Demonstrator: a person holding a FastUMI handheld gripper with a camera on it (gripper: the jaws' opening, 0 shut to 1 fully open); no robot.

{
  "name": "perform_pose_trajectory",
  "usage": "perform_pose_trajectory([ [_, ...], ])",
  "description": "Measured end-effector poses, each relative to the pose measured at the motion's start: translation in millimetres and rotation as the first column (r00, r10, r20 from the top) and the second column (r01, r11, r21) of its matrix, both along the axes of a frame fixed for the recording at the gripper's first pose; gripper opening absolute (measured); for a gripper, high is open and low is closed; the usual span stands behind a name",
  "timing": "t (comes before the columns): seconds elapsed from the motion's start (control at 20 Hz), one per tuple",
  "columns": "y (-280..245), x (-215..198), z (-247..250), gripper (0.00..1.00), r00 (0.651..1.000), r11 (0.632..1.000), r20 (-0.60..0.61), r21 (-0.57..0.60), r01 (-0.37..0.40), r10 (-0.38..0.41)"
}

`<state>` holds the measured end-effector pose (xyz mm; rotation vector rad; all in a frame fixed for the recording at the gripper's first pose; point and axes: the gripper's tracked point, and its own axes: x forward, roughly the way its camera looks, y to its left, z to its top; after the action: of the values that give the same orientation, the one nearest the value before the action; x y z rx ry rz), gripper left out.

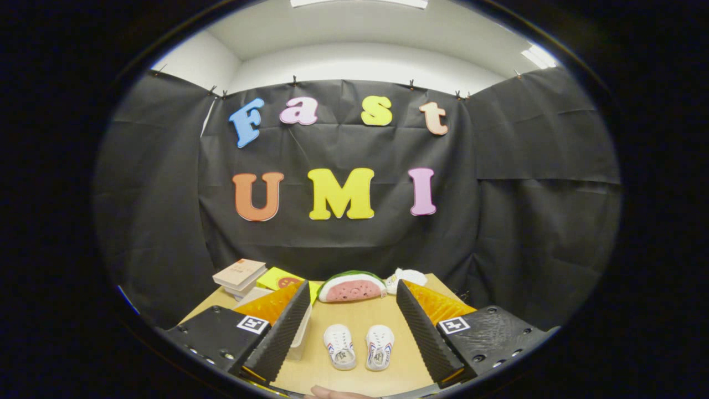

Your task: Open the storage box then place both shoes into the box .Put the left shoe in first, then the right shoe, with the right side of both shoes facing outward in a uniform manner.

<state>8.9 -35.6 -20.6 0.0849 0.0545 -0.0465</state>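
Note:
Two small white shoes stand side by side on the wooden table (pixel 354 318), the left shoe (pixel 339 345) and the right shoe (pixel 379 346), toes toward the back. They lie between my fingers, a little below them. My gripper (pixel 352 327) is open and holds nothing; its left finger (pixel 282 330) and right finger (pixel 424 332) are spread wide. A clear storage box (pixel 302 332) sits just behind the left finger, mostly hidden by it, so I cannot tell if its lid is open.
At the back of the table lie a watermelon-slice plush (pixel 352 287), a small white toy (pixel 407 277) to its right, a stack of books (pixel 239 275) at the back left and a yellow item (pixel 279 279) beside them. A fingertip (pixel 327 393) shows at the near edge.

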Motion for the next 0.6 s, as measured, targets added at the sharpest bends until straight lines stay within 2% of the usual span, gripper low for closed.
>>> perform_pose_trajectory([
  [0.2, -9.4, 9.6, -8.4, 0.95, 1.0, 1.0, -0.015, 0.013, -0.009, 0.009],
  [0.4, -16.6, 25.2, -16.6, 0.95, 0.998, 0.998, -0.023, 0.008, -0.054, 0.054],
  [0.6, -8.4, 59.3, -40.6, 0.95, 0.98, 0.981, -0.076, 0.072, -0.178, 0.183],
])
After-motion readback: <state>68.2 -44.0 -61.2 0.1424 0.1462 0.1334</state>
